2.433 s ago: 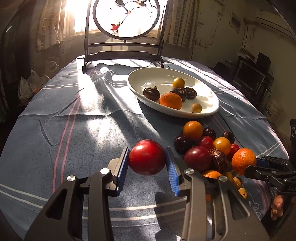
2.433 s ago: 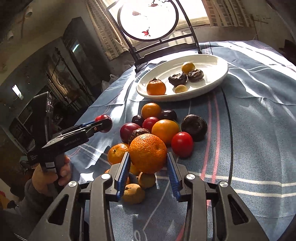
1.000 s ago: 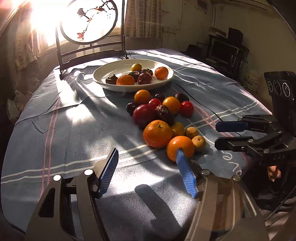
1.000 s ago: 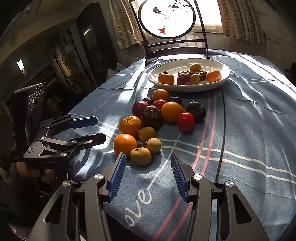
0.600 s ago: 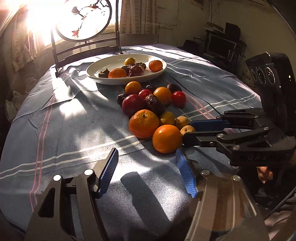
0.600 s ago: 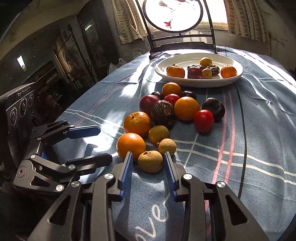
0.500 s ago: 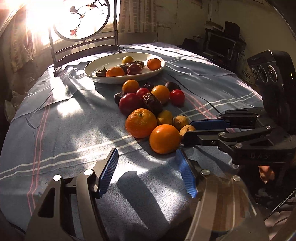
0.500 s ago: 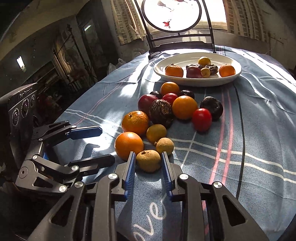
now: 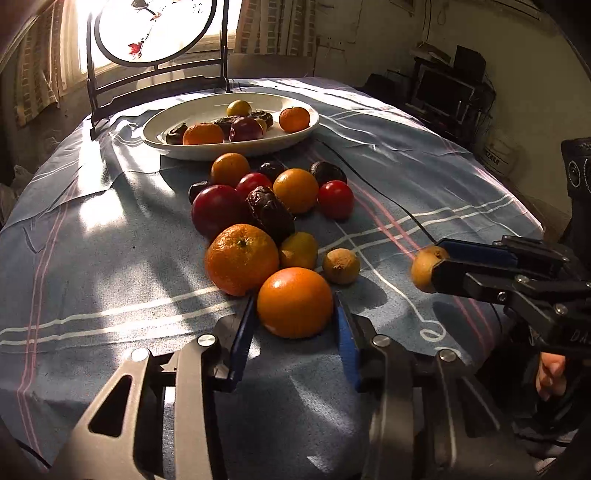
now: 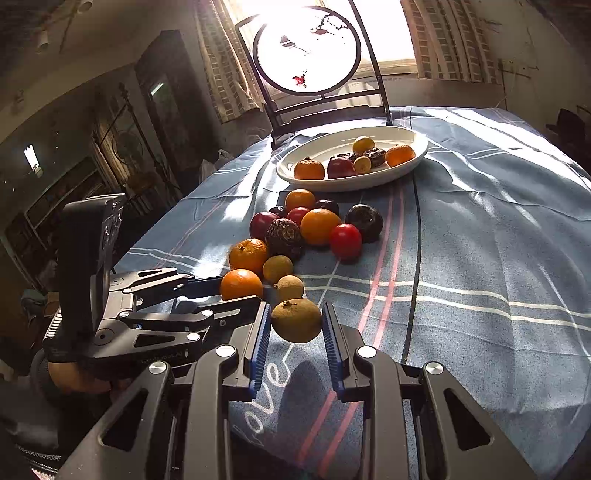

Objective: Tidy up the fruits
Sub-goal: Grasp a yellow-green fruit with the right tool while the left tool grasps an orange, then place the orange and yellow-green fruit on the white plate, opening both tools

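Observation:
A loose pile of oranges, red and dark fruit lies on the blue striped cloth in front of a white oval plate [image 9: 236,151] that holds several fruits. Nearest in the pile is an orange [image 9: 294,306] resting on the cloth. My left gripper [image 9: 294,299] has its jaws closing on it, both blue pads against its sides. My right gripper [image 10: 295,314] is shut on a small brown round fruit [image 10: 296,320] and holds it clear of the cloth. In the left wrist view that fruit [image 9: 421,269] hangs at the right, away from the pile.
A mandarin [image 9: 242,258], a small yellow fruit [image 9: 300,250] and another brown fruit [image 9: 341,266] lie just behind the orange. A round painted screen on a dark stand [image 9: 155,29] rises behind the plate. A black cable [image 9: 388,199] crosses the cloth.
My left gripper moved forward and its jaws narrowed around the orange. The right gripper's jaws closed on the brown fruit and it came off the cloth, away from the pile.

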The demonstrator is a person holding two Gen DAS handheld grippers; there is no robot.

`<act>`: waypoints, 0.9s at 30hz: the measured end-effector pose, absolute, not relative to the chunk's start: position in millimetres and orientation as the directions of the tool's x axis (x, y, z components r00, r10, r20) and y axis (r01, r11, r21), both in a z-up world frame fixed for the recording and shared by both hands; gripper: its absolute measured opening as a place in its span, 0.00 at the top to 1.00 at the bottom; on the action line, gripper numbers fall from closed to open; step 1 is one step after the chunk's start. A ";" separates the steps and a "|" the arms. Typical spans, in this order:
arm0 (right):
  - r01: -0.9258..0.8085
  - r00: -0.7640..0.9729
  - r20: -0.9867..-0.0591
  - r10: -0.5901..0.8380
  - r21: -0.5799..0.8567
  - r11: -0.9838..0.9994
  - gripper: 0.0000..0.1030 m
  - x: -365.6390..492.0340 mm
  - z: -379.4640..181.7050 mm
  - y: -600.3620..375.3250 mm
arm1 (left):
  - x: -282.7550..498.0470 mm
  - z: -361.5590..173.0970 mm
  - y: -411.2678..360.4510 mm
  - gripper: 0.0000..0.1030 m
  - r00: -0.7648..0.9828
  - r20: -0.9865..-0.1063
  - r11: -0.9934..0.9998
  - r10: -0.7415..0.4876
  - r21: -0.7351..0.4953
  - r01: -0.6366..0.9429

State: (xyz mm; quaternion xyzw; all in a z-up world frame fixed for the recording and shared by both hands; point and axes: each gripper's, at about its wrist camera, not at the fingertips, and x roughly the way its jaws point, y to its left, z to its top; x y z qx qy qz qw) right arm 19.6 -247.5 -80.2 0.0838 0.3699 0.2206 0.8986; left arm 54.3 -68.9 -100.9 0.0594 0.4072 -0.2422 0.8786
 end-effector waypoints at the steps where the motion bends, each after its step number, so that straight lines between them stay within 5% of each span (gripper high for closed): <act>1: -0.335 0.630 -0.626 0.460 0.314 0.888 0.73 19.5 -80.3 -248.0 | 53.6 -100.9 -68.5 0.61 0.552 -0.743 0.877 -0.378 -0.095 0.472; 16: -0.301 0.656 -0.600 0.457 0.348 0.888 0.73 31.0 -73.8 -265.1 | 50.8 -70.9 -52.6 0.61 0.604 -0.683 0.883 -0.411 -0.134 0.450; 27: -0.266 0.687 -0.567 0.455 0.386 0.883 0.72 123.2 -32.1 -284.7 | 157.6 -34.2 -58.2 0.61 0.634 -0.668 0.904 -0.390 -0.148 0.401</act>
